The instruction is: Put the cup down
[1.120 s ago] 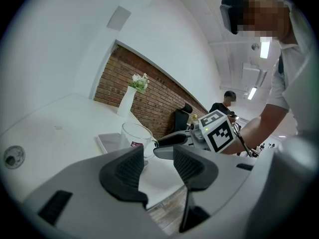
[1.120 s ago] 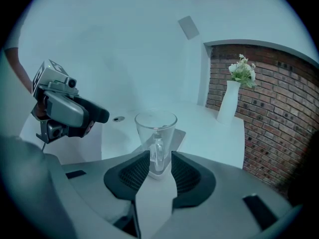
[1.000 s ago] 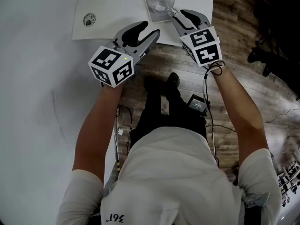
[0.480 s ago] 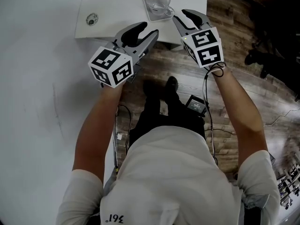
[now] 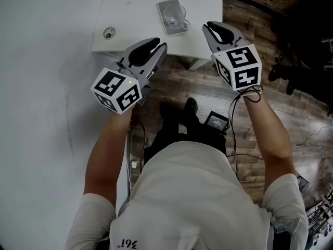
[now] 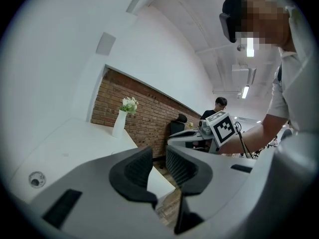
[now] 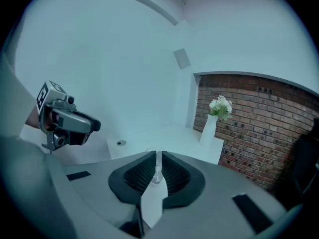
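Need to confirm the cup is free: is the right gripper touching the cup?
Apart. The head view shows bare white table between the right gripper and the cup; the jaws are closing with nothing between them.

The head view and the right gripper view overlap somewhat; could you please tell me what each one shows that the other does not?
Only the head view shows the wooden floor, the person's legs and the black device lying on that floor. Only the right gripper view shows the white vase of flowers and the square panel on the wall. Both share the white table, its small round fitting and the cup, which the right gripper view shows only as a sliver past the closing jaws of the right gripper, with nothing held.
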### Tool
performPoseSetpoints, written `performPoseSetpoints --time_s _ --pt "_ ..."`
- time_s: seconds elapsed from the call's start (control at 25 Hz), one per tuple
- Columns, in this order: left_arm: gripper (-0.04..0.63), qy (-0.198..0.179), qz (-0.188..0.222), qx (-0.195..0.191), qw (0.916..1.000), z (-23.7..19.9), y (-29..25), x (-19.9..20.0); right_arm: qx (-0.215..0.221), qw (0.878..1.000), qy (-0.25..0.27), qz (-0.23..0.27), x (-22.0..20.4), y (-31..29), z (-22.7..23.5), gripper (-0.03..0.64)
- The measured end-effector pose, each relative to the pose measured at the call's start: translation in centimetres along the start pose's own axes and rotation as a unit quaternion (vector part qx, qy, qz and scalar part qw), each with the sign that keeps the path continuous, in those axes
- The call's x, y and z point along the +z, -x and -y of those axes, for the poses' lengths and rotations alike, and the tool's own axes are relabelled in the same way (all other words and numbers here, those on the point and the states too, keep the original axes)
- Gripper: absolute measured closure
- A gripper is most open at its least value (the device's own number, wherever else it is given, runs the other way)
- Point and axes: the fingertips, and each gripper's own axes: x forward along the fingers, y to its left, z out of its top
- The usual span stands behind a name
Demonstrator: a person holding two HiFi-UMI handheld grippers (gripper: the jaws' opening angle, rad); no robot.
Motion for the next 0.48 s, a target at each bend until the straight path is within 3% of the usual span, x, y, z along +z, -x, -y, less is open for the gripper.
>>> performPoseSetpoints --time_s 0.48 --pt "0.526 -0.026 0.045 -0.026 0.9983 6.0 5.3 4.7 -0.005 0.998 -0.011 0.059 6.1 8.2 -2.2 0.592"
